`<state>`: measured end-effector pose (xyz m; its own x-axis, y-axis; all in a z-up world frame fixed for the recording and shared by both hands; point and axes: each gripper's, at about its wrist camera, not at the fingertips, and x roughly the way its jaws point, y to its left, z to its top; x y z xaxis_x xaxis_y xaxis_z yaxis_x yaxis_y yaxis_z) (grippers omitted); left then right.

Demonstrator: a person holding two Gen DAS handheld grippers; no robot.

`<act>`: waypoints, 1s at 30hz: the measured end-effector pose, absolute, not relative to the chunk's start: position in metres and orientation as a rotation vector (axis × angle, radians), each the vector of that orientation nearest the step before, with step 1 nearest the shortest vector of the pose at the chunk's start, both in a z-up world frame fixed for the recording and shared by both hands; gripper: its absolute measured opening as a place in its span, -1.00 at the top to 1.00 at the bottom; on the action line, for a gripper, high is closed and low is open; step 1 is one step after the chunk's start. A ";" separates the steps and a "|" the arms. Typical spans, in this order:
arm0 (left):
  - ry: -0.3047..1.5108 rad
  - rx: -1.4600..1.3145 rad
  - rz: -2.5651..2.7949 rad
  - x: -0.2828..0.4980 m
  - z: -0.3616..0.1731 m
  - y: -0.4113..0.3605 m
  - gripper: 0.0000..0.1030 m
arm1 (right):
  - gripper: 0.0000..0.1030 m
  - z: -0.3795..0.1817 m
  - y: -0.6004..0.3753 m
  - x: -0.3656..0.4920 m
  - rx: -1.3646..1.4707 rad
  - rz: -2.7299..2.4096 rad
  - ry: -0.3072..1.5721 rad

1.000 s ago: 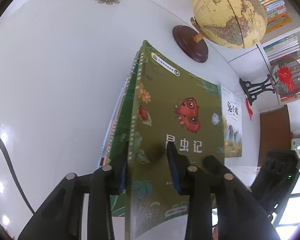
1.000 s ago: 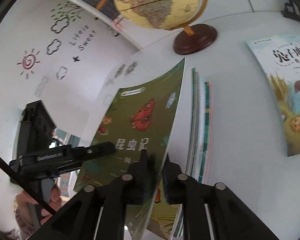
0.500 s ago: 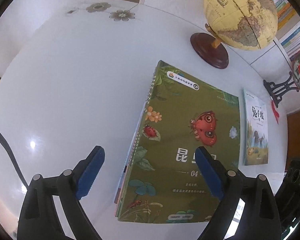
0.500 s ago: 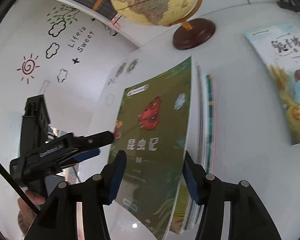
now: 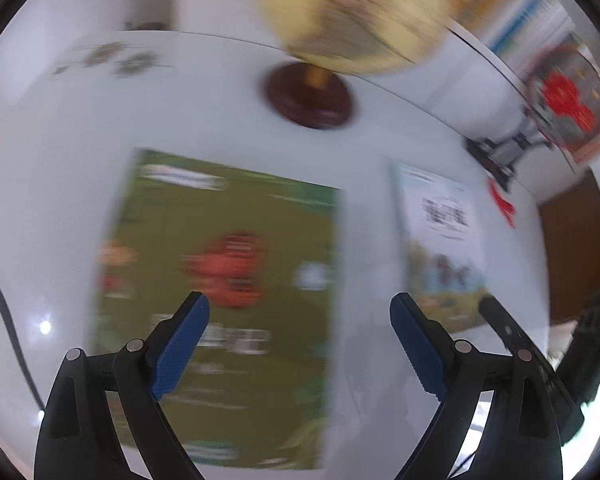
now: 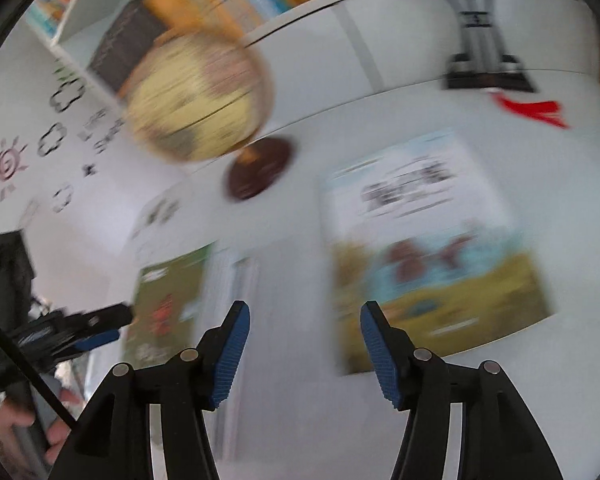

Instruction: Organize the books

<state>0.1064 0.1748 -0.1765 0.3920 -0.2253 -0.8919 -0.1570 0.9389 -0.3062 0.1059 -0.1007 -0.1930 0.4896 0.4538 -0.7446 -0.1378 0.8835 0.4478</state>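
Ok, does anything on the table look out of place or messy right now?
Only one thing: the light-covered book lies alone on the table, apart from the green book topping the stack, and at a different angle. Both frames are blurred, so finer damage can't be judged.

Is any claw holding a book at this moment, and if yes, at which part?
Nothing is held. The left claw and the right claw are both open; the green book and the light book lie flat on the table.

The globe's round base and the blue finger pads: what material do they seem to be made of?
Globe base: apparently dark wood, polished, judging by its reddish-brown colour and faint sheen; motion blur leaves it uncertain. Blue finger pads: probably rubber or soft plastic, matte, with fine ribbing across the surface.
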 end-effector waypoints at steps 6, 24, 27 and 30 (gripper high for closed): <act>1.229 -0.343 -0.177 0.131 -0.199 0.096 -0.77 | -0.09 -0.204 -0.172 0.129 0.374 0.245 0.962; 1.165 -0.423 -0.189 0.170 -0.247 0.038 -0.78 | -0.09 -0.246 -0.225 0.178 0.398 0.347 0.973; 1.136 -0.434 -0.238 0.176 -0.248 0.032 -0.83 | -0.10 -0.249 -0.224 0.182 0.404 0.384 0.961; 1.130 -0.465 -0.262 0.181 -0.249 0.027 -0.87 | -0.10 -0.250 -0.218 0.188 0.410 0.442 0.970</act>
